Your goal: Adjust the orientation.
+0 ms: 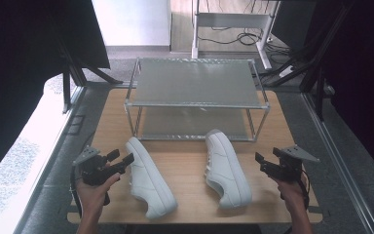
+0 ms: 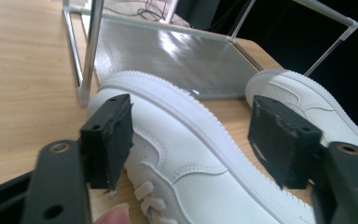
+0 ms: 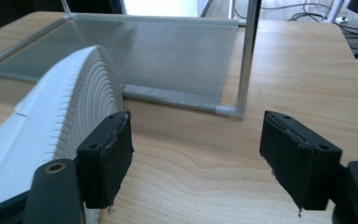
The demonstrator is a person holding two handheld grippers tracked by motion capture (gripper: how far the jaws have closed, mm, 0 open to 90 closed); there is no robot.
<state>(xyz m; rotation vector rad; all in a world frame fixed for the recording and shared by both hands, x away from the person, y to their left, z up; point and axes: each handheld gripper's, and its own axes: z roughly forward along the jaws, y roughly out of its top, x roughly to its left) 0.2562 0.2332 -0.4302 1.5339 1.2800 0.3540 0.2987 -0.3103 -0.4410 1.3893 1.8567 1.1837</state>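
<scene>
Two white sneakers lie on the wooden table (image 1: 185,165) in front of a two-shelf metal rack (image 1: 195,83). The left sneaker (image 1: 148,178) stands on its sole, toe toward the rack. My left gripper (image 1: 121,158) is open just left of it. In the left gripper view the open gripper (image 2: 193,126) frames this sneaker (image 2: 182,144) without touching it. The right sneaker (image 1: 226,170) is tipped on its side. Its ribbed sole (image 3: 79,107) faces my right gripper (image 3: 196,140), which is open over bare wood. In the high view the right gripper (image 1: 260,163) hangs a little right of that sneaker.
The rack's lower shelf (image 3: 168,51) sits close behind the sneakers' toes, and a corner post (image 3: 247,56) rises ahead of the right gripper. Bare wood lies between the two sneakers. Grey floor (image 1: 341,161) and dark curtains surround the table; a white desk frame (image 1: 233,22) stands beyond.
</scene>
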